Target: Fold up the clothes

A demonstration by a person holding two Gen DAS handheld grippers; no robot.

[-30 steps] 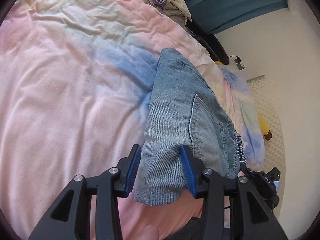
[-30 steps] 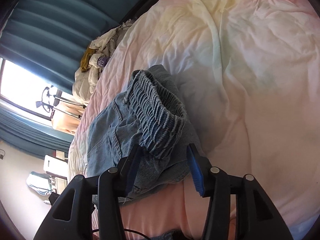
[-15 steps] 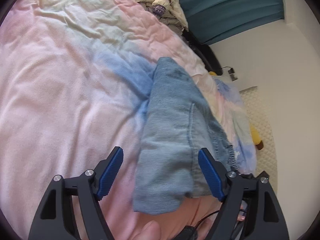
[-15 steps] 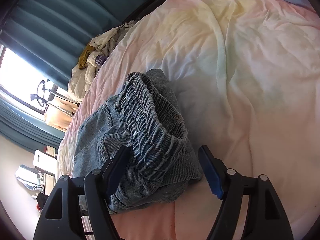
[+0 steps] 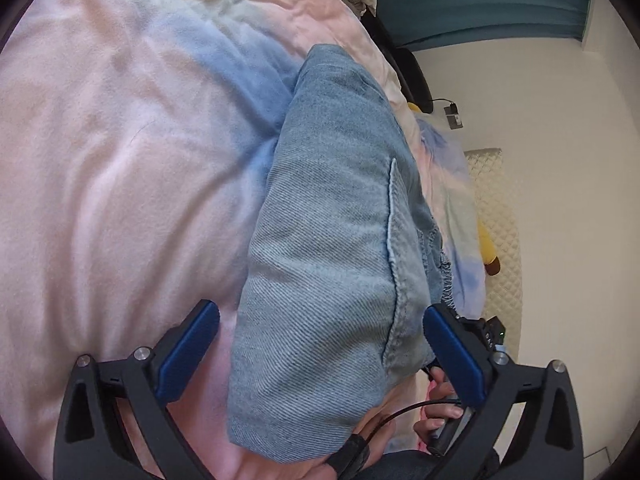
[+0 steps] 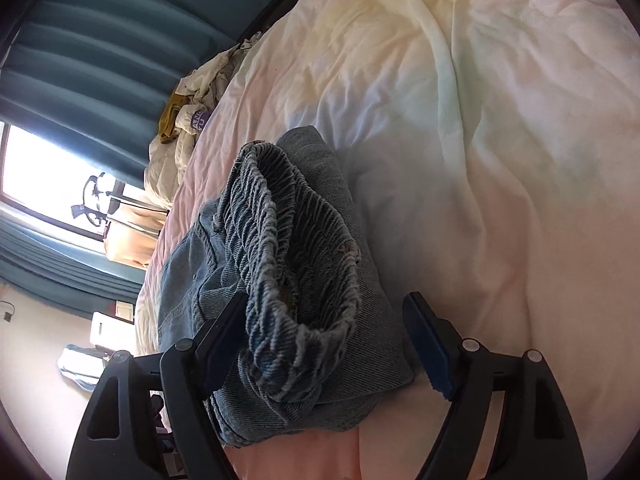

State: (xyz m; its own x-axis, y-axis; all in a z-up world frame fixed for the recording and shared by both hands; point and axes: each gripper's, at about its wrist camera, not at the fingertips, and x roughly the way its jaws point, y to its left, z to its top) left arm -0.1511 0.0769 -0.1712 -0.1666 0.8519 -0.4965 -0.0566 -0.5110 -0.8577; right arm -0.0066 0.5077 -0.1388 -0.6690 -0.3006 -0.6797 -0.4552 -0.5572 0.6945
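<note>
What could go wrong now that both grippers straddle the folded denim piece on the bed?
1. The elastic waistband stands up in a loop on top of the folded denim; left like that, it may slump and loosen the fold.
2. The right gripper, jaws opening, has its left finger close against the cloth; pulling away could drag the stack.
3. The left gripper straddles the near edge, and the soft bedspread gives little support.

My right gripper (image 6: 324, 340) straddles the folded jeans (image 6: 304, 280) on the pastel duvet (image 6: 500, 160); my jaws are opening, pads clear of the elastic waistband (image 6: 280, 240). Beyond the jeans lies a crumpled clothes heap (image 6: 192, 120).
</note>
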